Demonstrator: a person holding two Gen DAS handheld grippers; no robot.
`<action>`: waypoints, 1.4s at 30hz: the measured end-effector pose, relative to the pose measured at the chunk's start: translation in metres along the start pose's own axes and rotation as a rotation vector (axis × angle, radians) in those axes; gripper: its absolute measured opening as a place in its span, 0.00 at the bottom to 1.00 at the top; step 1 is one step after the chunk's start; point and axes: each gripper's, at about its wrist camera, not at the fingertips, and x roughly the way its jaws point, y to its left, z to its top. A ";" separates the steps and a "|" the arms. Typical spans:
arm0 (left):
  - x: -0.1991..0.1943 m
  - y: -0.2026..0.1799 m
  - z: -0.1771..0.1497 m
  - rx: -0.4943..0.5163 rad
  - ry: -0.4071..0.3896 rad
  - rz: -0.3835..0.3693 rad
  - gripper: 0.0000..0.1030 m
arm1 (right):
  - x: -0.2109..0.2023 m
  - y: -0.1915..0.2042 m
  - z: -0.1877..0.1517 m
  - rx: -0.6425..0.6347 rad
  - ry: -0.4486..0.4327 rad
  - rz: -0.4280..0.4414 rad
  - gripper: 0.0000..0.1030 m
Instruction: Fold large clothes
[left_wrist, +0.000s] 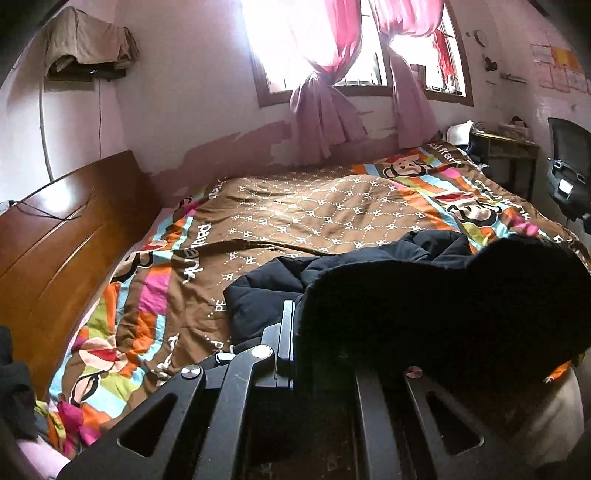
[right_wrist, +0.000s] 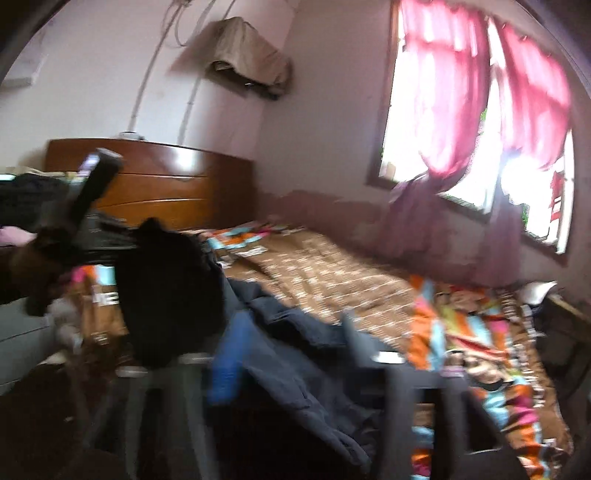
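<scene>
A dark navy padded jacket lies crumpled on the near side of the bed. In the left wrist view my left gripper is shut on its black fleecy part, which bulges up and hides the right finger. The blurred right wrist view shows my right gripper open. Its blue-padded left finger and right finger stand apart over the jacket without pinching it. At the left of that view, the left gripper holds the black fleecy part raised above the bed.
The bed carries a brown and striped cartoon quilt and has a wooden headboard on the left. A window with pink curtains is on the far wall. A desk and a chair stand at the right. Dark clothes lie at the left edge.
</scene>
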 end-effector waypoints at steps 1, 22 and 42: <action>0.001 -0.001 0.000 0.008 -0.002 0.003 0.06 | 0.000 -0.003 0.001 0.008 0.015 0.018 0.61; 0.134 0.013 0.041 0.016 0.097 0.079 0.06 | 0.126 -0.030 -0.018 -0.236 0.072 -0.261 0.81; 0.265 0.038 0.016 -0.036 0.225 0.043 0.09 | 0.223 -0.123 -0.102 0.337 0.259 -0.129 0.81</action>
